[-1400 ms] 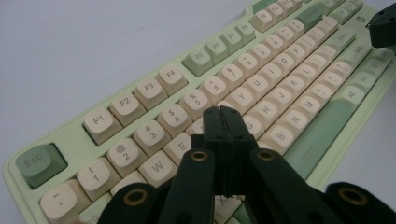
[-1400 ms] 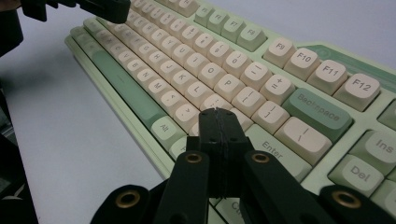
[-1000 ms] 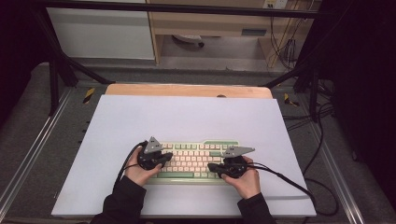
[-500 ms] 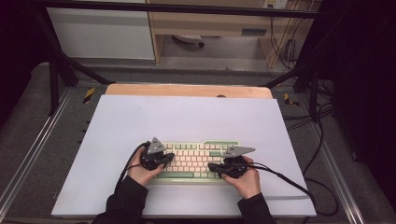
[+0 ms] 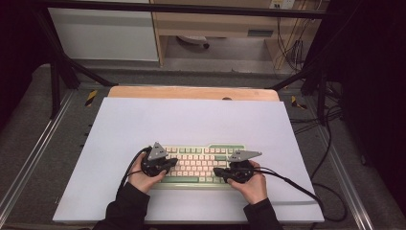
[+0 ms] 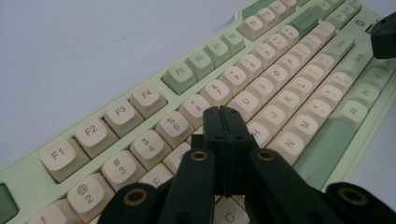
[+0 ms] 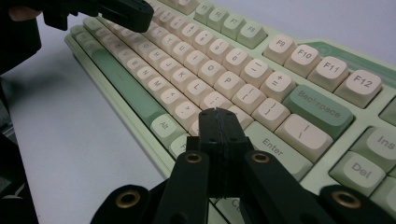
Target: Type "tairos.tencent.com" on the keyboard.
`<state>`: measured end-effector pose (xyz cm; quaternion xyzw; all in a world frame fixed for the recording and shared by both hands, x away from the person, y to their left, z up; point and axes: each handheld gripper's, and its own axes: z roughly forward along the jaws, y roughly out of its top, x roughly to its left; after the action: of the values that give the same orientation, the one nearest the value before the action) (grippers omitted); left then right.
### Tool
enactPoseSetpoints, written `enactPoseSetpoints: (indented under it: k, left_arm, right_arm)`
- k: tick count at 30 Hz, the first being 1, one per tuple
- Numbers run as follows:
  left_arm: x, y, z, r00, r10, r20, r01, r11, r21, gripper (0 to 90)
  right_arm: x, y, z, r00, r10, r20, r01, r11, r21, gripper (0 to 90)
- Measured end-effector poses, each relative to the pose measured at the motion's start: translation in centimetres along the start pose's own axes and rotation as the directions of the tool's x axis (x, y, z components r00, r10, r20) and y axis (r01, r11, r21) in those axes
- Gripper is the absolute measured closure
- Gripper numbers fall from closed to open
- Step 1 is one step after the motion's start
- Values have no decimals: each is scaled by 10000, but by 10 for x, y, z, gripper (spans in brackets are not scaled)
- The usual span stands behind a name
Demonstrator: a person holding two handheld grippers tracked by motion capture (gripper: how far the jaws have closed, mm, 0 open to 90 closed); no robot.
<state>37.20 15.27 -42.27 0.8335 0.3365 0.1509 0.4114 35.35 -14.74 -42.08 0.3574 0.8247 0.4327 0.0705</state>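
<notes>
A pale green keyboard [image 5: 201, 163] with cream keys lies near the front of the white table sheet [image 5: 191, 120]. My left gripper [image 5: 172, 163] hovers over its left half with the jaws shut and empty. In the left gripper view the left gripper's [image 6: 223, 113] joined tips stand above the keyboard's [image 6: 280, 88] letter rows near the number keys. My right gripper [image 5: 217, 172] is over the right half, also shut on nothing. In the right gripper view the right gripper's [image 7: 218, 114] tips point at the keyboard [image 7: 243, 79] near the Enter key, and the left gripper [image 7: 123, 11] shows beyond.
A wooden board edge [image 5: 191, 92] runs along the back of the sheet. Black cables [image 5: 306, 189] trail from the grippers off the right side. Dark frame struts [image 5: 57, 67] stand at the back corners. Bare sheet lies behind and beside the keyboard.
The left gripper has wobbled slightly over the keyboard's left half. The right gripper has stayed still.
</notes>
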Motion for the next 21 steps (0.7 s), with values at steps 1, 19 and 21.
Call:
enactPoseSetpoints:
  k: [1, 19, 21]
  left_arm:
    - [0, 0, -2, 10000, 1, 12, -1, 10000, -16, 900]
    - [0, -9, -24, 9999, 126, 17, -125, 9998, -131, 900]
    - [1, -12, -27, 10000, 95, -24, -95, 9998, -149, 900]
  right_arm:
    - [0, 0, 0, 10000, 0, 3, 0, 10000, -3, 900]
    - [0, 2, -1, 10000, 70, -3, -70, 10000, -51, 900]
    - [1, 2, 0, 9999, 149, -18, -149, 9999, -59, 900]
